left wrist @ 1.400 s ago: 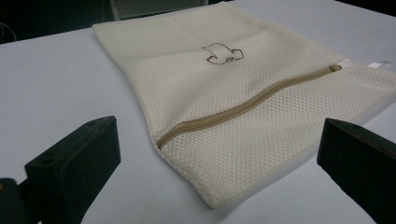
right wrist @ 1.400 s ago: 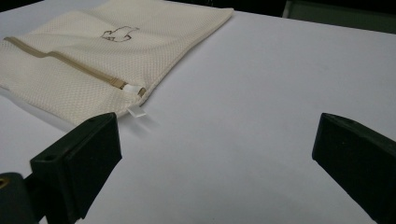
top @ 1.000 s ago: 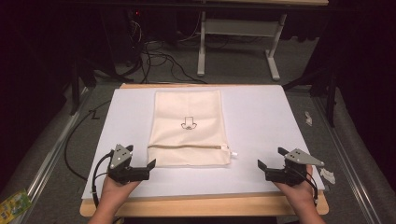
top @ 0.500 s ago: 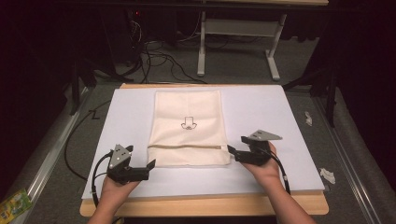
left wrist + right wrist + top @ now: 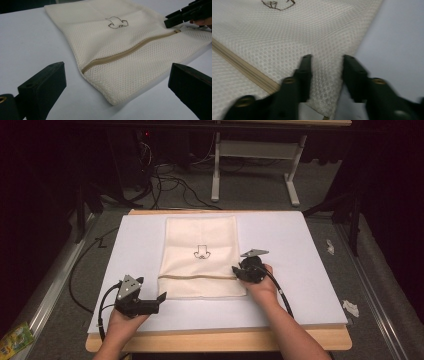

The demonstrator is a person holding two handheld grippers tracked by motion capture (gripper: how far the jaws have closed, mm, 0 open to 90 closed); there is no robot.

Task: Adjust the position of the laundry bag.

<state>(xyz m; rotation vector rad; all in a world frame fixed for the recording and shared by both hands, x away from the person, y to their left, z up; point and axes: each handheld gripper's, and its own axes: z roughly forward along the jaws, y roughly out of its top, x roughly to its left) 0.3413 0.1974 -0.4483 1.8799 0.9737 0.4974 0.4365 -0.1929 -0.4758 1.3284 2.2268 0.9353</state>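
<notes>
My left tongs (image 5: 161,298) sat wide apart near the bench's (image 5: 310,270) front, just beside the mesh bag's (image 5: 200,257) near corner. Farther in, my right tongs (image 5: 235,270) stood narrowly parted over its right edge, by the zipper (image 5: 130,51).

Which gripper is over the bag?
The right gripper, jaws parted over the mesh bag's zipper edge. The left gripper sits off it on the white table.

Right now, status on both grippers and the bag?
Left gripper open, off the bag's corner. Right gripper open over mesh zip bag by zipper's end. Nothing blocking.
</notes>
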